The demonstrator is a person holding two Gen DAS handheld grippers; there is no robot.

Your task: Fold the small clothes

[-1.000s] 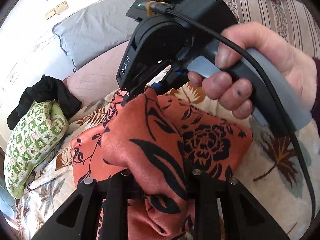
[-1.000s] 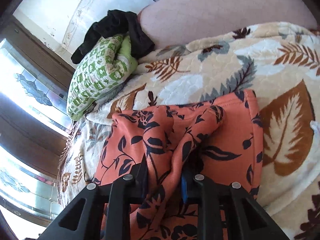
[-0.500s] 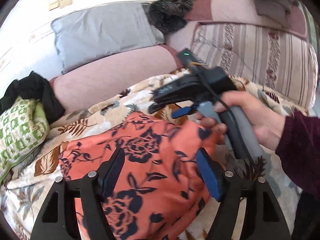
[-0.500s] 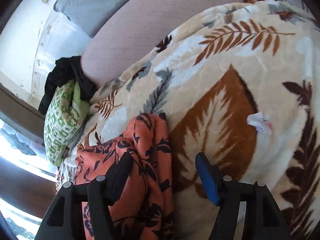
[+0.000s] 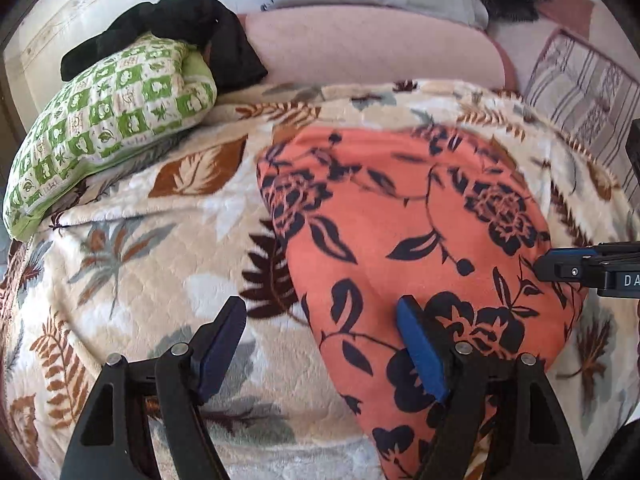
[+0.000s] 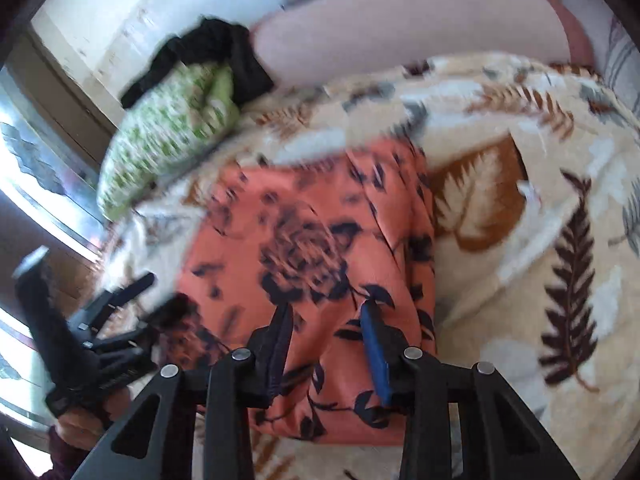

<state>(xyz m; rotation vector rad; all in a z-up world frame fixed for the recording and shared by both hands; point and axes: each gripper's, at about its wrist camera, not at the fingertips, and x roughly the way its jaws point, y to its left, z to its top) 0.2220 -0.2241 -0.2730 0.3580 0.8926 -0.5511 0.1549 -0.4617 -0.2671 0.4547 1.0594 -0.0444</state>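
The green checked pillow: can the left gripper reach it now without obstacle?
Probably yes. The left gripper is open and empty, and only bare leaf-patterned blanket lies between it and the green checked pillow.

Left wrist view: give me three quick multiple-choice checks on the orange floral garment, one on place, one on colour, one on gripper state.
1. Where does the orange garment with the black flower print lie?
A. on the cream leaf-patterned blanket
B. on the green checked pillow
C. on the pink cushion

2. What colour are the left gripper pads?
A. red
B. blue
C. white

3. How do the left gripper's jaws stand?
A. clamped on the garment
B. shut on nothing
C. open

Key: 1 A, the garment lies flat on the blanket; 2 B, both pads show blue; 3 C, the pads stand apart, gripping nothing, having just opened.
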